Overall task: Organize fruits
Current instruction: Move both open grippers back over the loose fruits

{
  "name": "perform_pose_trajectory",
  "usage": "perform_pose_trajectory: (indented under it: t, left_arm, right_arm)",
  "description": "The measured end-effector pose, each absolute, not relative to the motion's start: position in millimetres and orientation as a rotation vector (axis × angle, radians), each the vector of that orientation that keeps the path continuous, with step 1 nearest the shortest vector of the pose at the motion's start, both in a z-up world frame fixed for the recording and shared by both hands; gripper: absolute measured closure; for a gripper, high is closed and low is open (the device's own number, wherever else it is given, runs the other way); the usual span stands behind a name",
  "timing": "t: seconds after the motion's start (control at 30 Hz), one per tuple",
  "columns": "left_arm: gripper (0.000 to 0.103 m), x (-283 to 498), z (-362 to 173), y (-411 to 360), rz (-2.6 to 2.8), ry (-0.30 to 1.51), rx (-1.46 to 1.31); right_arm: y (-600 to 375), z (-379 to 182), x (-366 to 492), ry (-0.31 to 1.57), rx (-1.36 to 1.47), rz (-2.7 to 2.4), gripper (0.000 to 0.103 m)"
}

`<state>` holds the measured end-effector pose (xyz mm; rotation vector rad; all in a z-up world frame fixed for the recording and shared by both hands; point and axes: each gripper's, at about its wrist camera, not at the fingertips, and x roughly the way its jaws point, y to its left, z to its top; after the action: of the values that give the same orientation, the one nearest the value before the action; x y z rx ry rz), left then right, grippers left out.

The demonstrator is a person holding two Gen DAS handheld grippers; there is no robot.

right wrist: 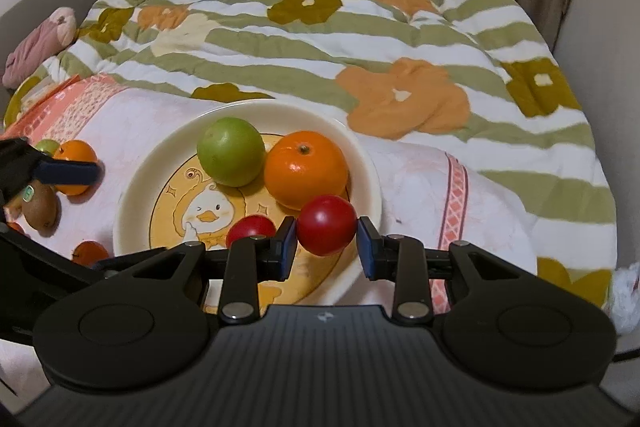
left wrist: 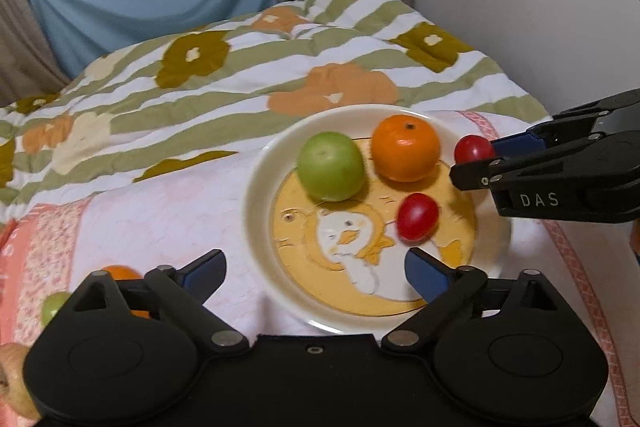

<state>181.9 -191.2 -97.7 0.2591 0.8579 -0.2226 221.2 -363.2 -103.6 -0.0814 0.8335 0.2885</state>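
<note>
Holding a tomato (right wrist: 326,225) over the plate (right wrist: 132,203) rim in the right gripper (right wrist: 326,241), left gripper (left wrist: 316,273) open and empty; three fruits plated, several remain on the bed (right wrist: 400,27).

right claw (right wrist: 327,241) around red tomato (right wrist: 326,225), over plate (right wrist: 138,179) rim

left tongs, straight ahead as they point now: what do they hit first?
Likely the plate: the open left tongs point over its near rim. Beyond it, the loose red tomato or green fruit; depth unclear.
</note>
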Motion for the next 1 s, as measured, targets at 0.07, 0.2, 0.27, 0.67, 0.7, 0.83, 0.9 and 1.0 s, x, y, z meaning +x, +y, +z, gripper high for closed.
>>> perform_pose_trajectory:
  t: [0.07,0.2,0.27,0.67,0.7,0.83,0.9,1.0]
  left_arm:
    - [0.004,180,-97,-187,-0.212,0.855,0.260]
    - [0.003,177,-96,-180,-0.194,0.856,0.247]
    - [0.003,176,-95,-176,-0.187,0.857,0.233]
    - [0.003,164,-92,-166,-0.161,0.857,0.189]
    - [0.003,163,-91,-166,-0.159,0.855,0.188]
    - [0.003,158,-85,-163,-0.154,0.844,0.178]
    - [0.003,154,-80,-161,-0.151,0.835,0.172]
    - [0.003,146,-71,-159,-0.144,0.821,0.160]
  right_arm:
    - [-363,-106,224,0.830,-0.077,0.300,0.056]
    - [-361,-109,225,0.831,-0.068,0.317,0.055]
    - [-360,-109,224,0.825,-0.068,0.323,0.055]
    - [-360,-105,206,0.802,-0.054,0.291,0.013]
    - [-360,-104,204,0.809,-0.052,0.290,0.013]
    - [-362,-98,196,0.809,-0.034,0.276,0.010]
    - [-363,-91,189,0.793,-0.025,0.258,0.000]
    - [-365,-80,177,0.764,-0.009,0.237,0.000]
